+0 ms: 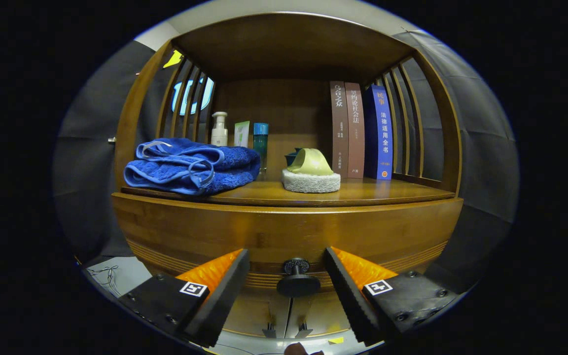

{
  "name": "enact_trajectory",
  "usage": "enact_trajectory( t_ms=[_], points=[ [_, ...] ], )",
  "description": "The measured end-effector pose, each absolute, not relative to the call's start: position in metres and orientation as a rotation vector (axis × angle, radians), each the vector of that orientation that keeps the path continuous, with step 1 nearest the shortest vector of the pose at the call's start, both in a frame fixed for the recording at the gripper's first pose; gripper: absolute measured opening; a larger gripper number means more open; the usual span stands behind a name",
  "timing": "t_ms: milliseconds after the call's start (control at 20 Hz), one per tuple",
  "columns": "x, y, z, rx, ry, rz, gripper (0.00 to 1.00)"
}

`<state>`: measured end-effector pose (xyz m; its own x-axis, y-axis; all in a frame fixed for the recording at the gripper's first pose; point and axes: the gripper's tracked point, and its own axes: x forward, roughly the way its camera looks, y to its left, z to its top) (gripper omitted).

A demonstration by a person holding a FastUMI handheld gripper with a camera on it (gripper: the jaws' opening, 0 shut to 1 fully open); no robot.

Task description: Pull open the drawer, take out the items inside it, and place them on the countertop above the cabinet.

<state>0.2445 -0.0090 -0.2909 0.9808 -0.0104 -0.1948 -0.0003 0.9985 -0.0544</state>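
The hand-held gripper is spread open, its two fingers flanking the round black drawer knob without touching it. The knob sits on the curved brown wooden drawer front, which is shut. On the wooden countertop above lie a folded blue towel, a green-topped scrubbing sponge (centre) and three upright books.

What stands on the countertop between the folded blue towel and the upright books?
In the gripper view, a green-topped scrubbing brush rests between the blue towel and the books. The hand-held gripper is open around the drawer knob.
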Motion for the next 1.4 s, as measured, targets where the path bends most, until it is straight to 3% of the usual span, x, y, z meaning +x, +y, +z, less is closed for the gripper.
enact_trajectory(
  t_ms=[750,1400],
  points=[
    [0.229,-0.015,-0.275,-0.079,0.171,0.005,0.99],
    [0.113,-0.001,-0.197,-0.053,0.162,0.062,0.99]
  ],
)
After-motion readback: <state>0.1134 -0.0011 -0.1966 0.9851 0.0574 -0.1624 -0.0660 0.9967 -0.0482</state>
